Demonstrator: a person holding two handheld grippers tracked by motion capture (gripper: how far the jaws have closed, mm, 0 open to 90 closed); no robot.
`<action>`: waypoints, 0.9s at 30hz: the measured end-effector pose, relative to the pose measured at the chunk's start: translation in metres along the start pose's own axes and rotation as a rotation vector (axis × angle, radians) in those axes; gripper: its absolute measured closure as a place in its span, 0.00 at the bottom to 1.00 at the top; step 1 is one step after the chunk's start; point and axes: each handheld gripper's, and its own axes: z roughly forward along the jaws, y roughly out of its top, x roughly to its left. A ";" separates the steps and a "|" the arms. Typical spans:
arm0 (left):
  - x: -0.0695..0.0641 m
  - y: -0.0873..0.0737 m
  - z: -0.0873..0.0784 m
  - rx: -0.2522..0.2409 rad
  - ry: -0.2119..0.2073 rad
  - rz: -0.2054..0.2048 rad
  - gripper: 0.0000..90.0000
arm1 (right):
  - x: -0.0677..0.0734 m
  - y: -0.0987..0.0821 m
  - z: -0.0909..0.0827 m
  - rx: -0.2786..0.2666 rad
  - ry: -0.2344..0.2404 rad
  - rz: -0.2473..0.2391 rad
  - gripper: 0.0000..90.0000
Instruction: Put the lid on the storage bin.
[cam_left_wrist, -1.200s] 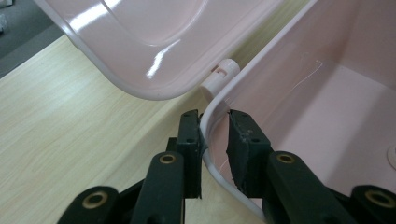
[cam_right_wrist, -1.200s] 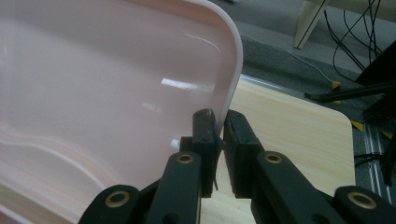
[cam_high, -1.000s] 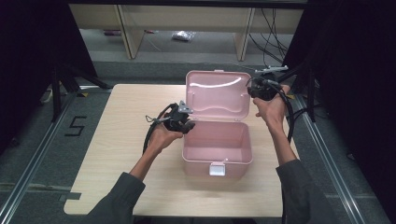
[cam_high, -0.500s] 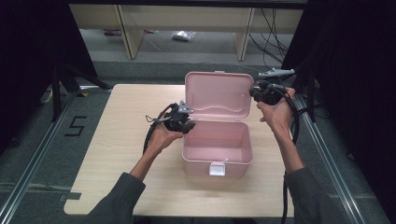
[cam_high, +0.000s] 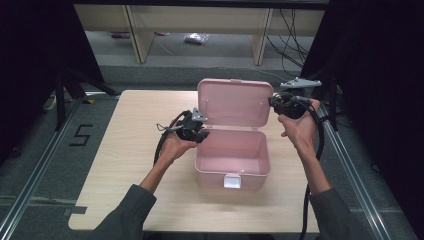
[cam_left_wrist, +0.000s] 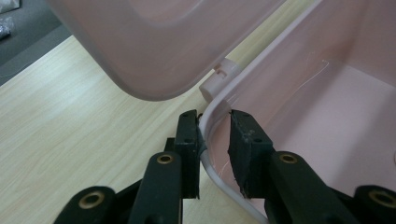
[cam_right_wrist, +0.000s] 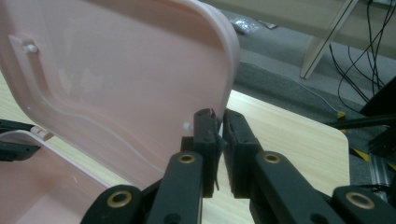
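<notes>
A pink plastic box (cam_high: 232, 170) stands open in the middle of the wooden table (cam_high: 135, 130), its lid (cam_high: 235, 102) raised upright at the back. My left gripper (cam_high: 202, 134) is at the box's left rim (cam_left_wrist: 215, 100). Its jaws (cam_left_wrist: 215, 126) straddle that rim near the white hinge (cam_left_wrist: 219, 77): one jaw touches the outside and the other sits inside with a gap. My right gripper (cam_high: 274, 102) is at the lid's right edge, and its jaws (cam_right_wrist: 220, 119) are pinched on the edge of the lid (cam_right_wrist: 116, 70). The box interior looks bare.
A white latch (cam_high: 232, 181) hangs on the box's front wall. Beyond the table are shelf legs (cam_high: 262, 35), a small bag (cam_high: 195, 37) on the floor and loose cables (cam_high: 300, 30). A metal rail (cam_high: 350, 165) runs along the table's right side.
My right hand has dropped slightly along the lid's right edge. The lid, the box and my left gripper have hardly moved.
</notes>
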 end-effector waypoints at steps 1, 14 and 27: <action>0.000 0.000 0.000 0.001 0.003 0.002 0.81 | 0.000 -0.001 -0.001 -0.001 0.000 -0.008 0.95; 0.003 -0.001 0.001 -0.006 0.006 -0.002 0.83 | -0.012 0.013 0.014 -0.009 0.005 0.087 0.77; 0.004 -0.001 0.000 -0.005 0.003 0.002 0.83 | -0.015 0.020 0.055 0.044 0.000 0.143 0.96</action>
